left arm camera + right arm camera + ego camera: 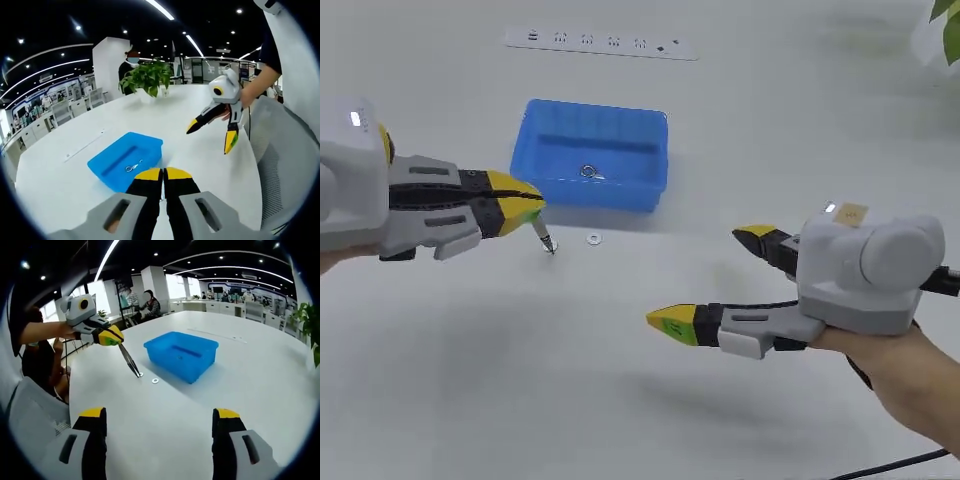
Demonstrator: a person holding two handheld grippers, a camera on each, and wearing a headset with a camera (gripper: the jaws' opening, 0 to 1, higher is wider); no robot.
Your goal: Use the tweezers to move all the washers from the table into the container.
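While the right gripper (698, 277) gapes wide, the left gripper (534, 201) pinches tweezers (542, 236) slanting tips-down.

In the head view the left claw (536, 200) runs off the left edge, and its pressed-together jaws cover the upper part of the tweezers (545, 238). Whether the tips just below that claw pinch anything is too small to tell. Beyond it, the metal bits (588, 172) in the container (620, 190) are too small to count. The hand (910, 370) behind the right claw (692, 277) is cut by the right edge.
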